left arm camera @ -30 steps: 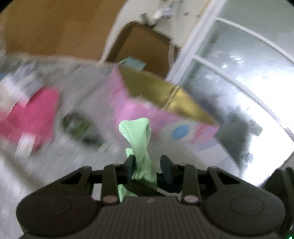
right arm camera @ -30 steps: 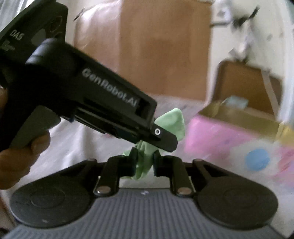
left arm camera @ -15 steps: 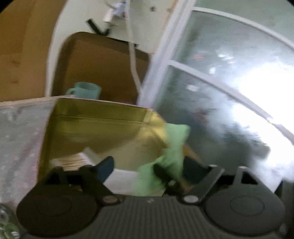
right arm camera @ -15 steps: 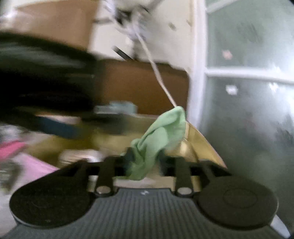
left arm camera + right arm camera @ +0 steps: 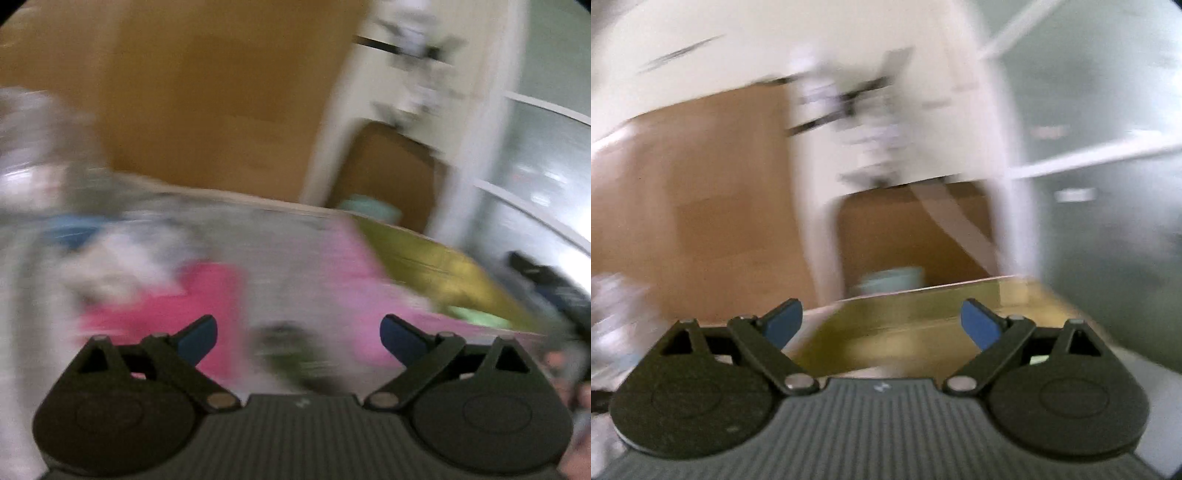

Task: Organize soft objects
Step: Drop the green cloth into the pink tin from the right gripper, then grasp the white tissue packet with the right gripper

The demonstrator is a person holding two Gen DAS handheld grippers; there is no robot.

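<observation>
Nearest you in the left wrist view, your left gripper (image 5: 298, 338) fills the bottom of the frame, its blue-padded jaws spread wide and opening further, with nothing between them. Just past the fingers, low in the centre, a dark greenish smear (image 5: 291, 356) lies on the grey surface (image 5: 280, 254); it is too blurred to name. A bright pink cloth (image 5: 207, 306) lies left of centre, behind the left finger. To the right of centre stands the pink box (image 5: 373, 295) with its gold-lined inside, and the light green cloth (image 5: 476, 316) lies inside it, at the lower right, against the gold wall. At the right edge a black tool body cuts in, which looks like your other gripper, with a fingertip of your hand (image 5: 554, 360) below it. A pale heap and a blue patch sit at mid-left, blurred. Farther back, a teal cup (image 5: 371, 209) stands in front of a brown cardboard box (image 5: 391, 173), with a larger cardboard sheet filling the upper left.

In the right wrist view, your right gripper (image 5: 882, 321) also has its jaws wide and opening, empty. Beyond them the box's gold interior spreads across the lower centre and right, then the teal cup at the centre, cardboard behind, and a frosted window (image 5: 1108, 110) at the upper right.
</observation>
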